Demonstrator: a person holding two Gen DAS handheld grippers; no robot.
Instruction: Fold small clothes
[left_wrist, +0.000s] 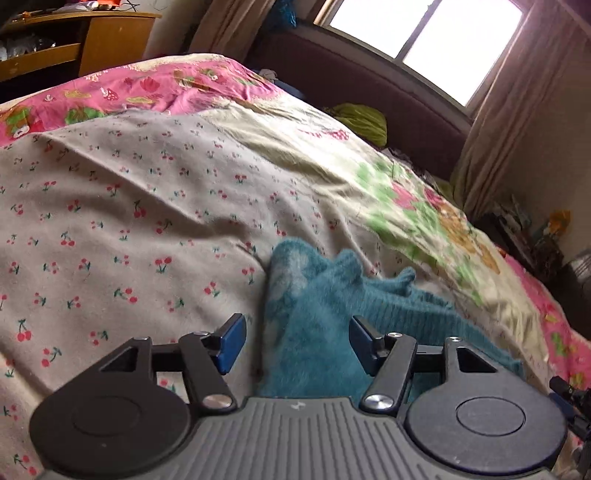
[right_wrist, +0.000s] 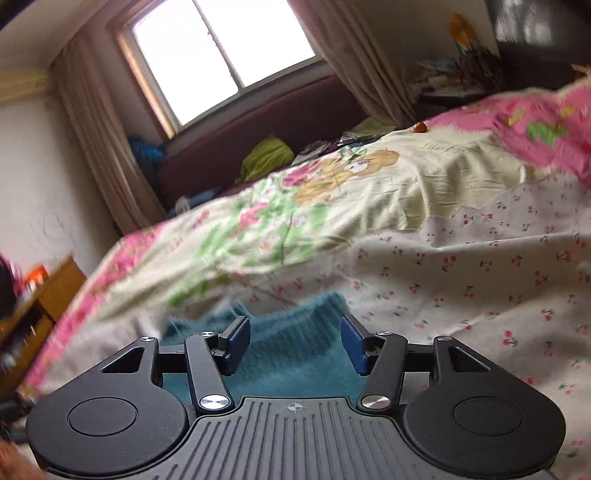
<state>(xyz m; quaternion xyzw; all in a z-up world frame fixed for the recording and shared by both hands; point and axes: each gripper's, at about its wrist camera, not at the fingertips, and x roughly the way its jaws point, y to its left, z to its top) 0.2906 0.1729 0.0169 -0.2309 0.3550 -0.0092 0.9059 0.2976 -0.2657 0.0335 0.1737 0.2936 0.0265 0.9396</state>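
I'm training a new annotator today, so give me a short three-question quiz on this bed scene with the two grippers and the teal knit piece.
1. True or false: the left gripper is clamped on the teal knit garment.
2. What print covers the pale sheet under the garment: A stripes, B cherries, C stars?
3. Fill in: the right gripper has its jaws ____ above the garment.

Key: 1 false, its pads stand apart with nothing pinched. 2 B. 3 open.

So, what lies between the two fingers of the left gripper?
In the left wrist view, only the teal knitted garment shows between the open left gripper's fingers, lying on the cherry-print sheet.
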